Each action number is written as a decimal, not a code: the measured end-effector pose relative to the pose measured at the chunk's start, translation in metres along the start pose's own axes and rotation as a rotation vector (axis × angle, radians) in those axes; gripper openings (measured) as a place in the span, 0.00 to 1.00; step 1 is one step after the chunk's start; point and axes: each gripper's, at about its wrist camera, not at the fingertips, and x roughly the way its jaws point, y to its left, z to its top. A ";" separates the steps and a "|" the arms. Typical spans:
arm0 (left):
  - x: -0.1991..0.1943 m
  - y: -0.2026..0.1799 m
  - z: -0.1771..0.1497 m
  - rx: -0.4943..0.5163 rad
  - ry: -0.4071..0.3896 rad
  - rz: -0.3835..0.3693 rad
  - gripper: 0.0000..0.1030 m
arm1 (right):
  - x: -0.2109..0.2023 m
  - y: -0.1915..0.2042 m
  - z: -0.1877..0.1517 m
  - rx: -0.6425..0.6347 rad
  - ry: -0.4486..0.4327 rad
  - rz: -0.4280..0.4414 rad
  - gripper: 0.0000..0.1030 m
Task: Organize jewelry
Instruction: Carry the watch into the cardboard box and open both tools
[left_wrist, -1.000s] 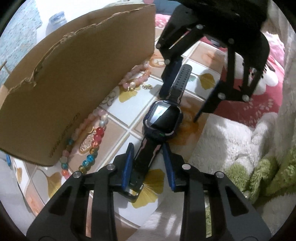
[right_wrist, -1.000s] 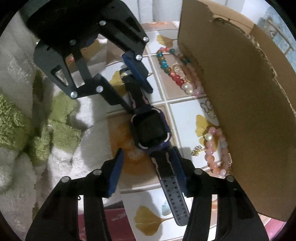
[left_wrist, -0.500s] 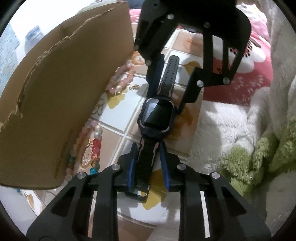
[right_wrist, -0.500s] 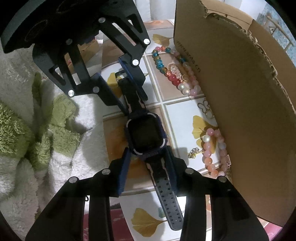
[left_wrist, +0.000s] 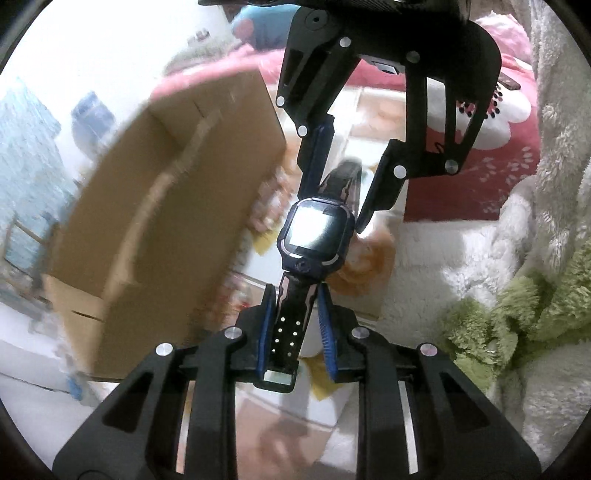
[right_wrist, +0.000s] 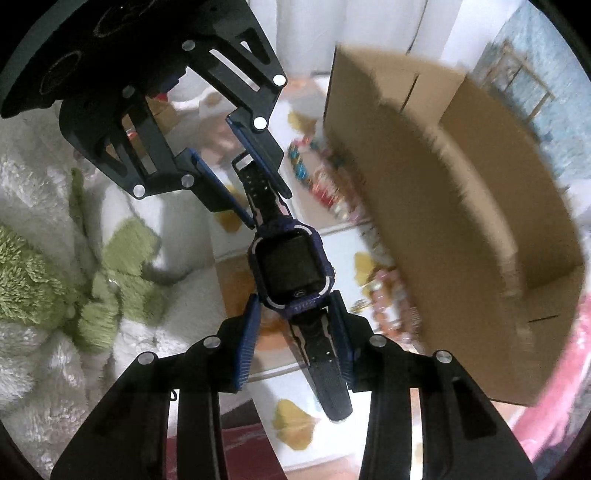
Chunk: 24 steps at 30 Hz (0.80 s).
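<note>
We clamp the watch (left_wrist: 316, 230) by both straps, left gripper (left_wrist: 295, 325) and right gripper (right_wrist: 295, 332) each closed on one end, keeping it level for boxing.

We are in a home, most likely a bedroom or sitting corner. We see a fluffy white blanket (left_wrist: 480, 251) heaped beside a shaggy green one (right_wrist: 33, 280), and a pink cover with a white flower print (left_wrist: 513, 110). A tablecloth printed with yellow leaves in tile-like squares (right_wrist: 291, 424) covers the surface, an open cardboard box (right_wrist: 461, 236) stands on it, and blurred bead bracelets (right_wrist: 388, 306) lie just beside the box.
</note>
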 end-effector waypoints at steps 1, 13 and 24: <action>-0.010 -0.001 0.005 0.013 -0.005 0.025 0.21 | -0.008 0.001 0.002 -0.002 -0.012 -0.019 0.36; -0.104 0.045 0.051 0.179 -0.066 0.349 0.21 | -0.113 -0.027 0.050 -0.086 -0.184 -0.307 0.36; -0.015 0.163 0.046 0.098 0.009 0.294 0.21 | -0.025 -0.176 0.095 -0.026 -0.056 -0.103 0.36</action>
